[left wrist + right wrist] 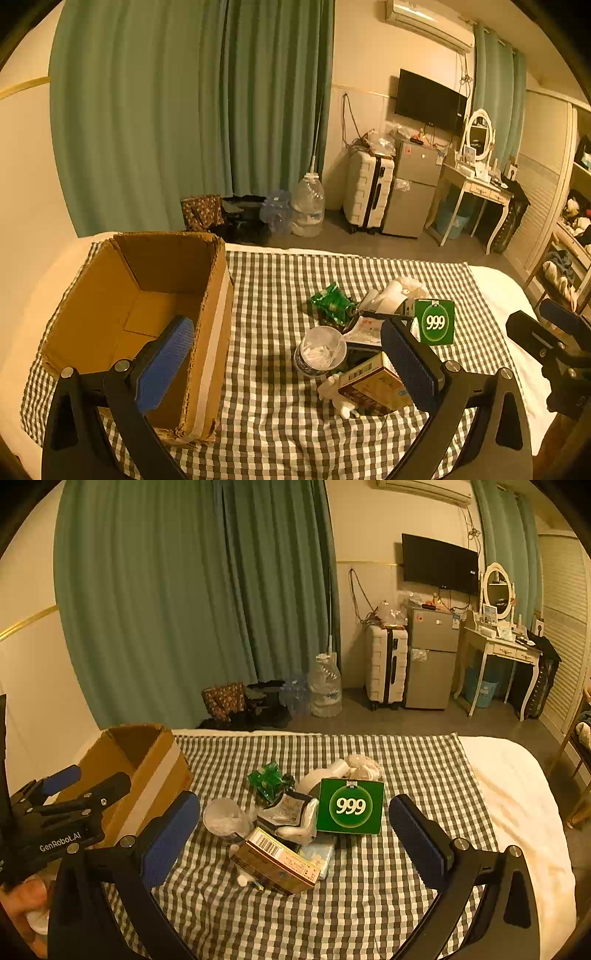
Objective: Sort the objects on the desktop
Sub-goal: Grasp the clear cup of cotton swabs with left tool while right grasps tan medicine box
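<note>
A pile of small objects lies on the checked cloth (273, 295): a green "999" box (435, 322) (350, 806), a brown barcode box (373, 386) (275, 860), a clear plastic cup (321, 350) (223, 818), a green wrapper (332, 302) (271, 779) and white bottles (384, 295). An open, empty cardboard box (147, 314) (140, 760) stands at the left. My left gripper (288, 362) is open and empty, left finger over the cardboard box, right finger over the pile. My right gripper (295, 834) is open and empty, straddling the pile.
The cloth covers a white bed (517, 794). Beyond it are green curtains (184, 110), a water jug (308, 206), a white suitcase (367, 192), a small fridge (413, 188) and a dressing table (476, 184). The other gripper shows at each view's edge.
</note>
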